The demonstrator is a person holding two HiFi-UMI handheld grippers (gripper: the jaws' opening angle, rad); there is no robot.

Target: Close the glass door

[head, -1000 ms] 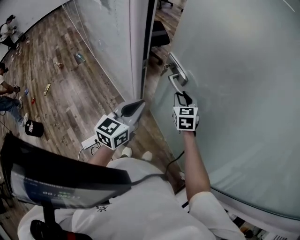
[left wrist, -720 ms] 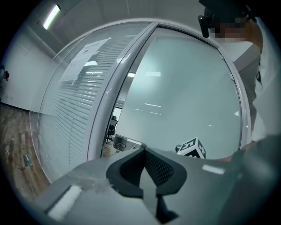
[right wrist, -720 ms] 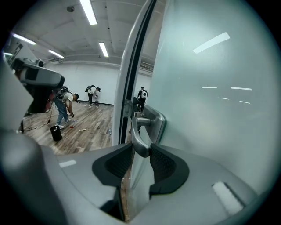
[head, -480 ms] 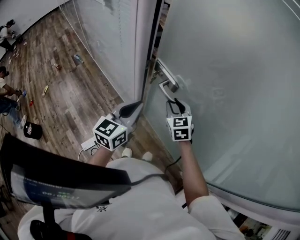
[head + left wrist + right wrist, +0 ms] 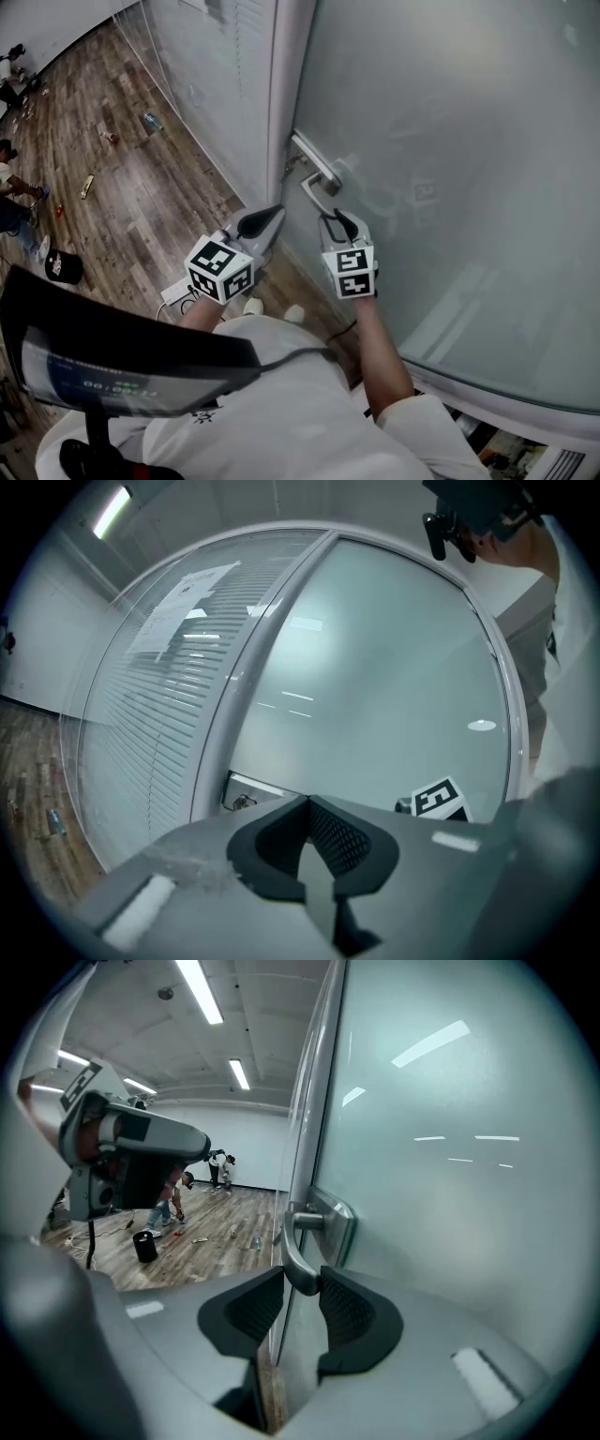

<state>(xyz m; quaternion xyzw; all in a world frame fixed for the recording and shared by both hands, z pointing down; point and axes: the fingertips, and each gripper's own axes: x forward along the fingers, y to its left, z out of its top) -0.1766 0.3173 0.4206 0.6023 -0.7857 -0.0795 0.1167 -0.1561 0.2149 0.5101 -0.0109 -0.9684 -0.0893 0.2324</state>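
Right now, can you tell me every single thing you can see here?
glass door: one, frosted grey-green, right side
door handle: one, silver, at the door's left edge
glass wall with blinds: one, pale, left of the door
floor: brown wood, left side
black container: one, on the floor, far left
small scattered items: several, mixed colours, on the floor
people: two, far left edge
white box with cable: one, near the person's shoes
dark screen: one, bottom left
left tool: grey, shut, empty
right tool: grey, its jaws have just been closing, shut on the door handle
white shirt: one, bottom
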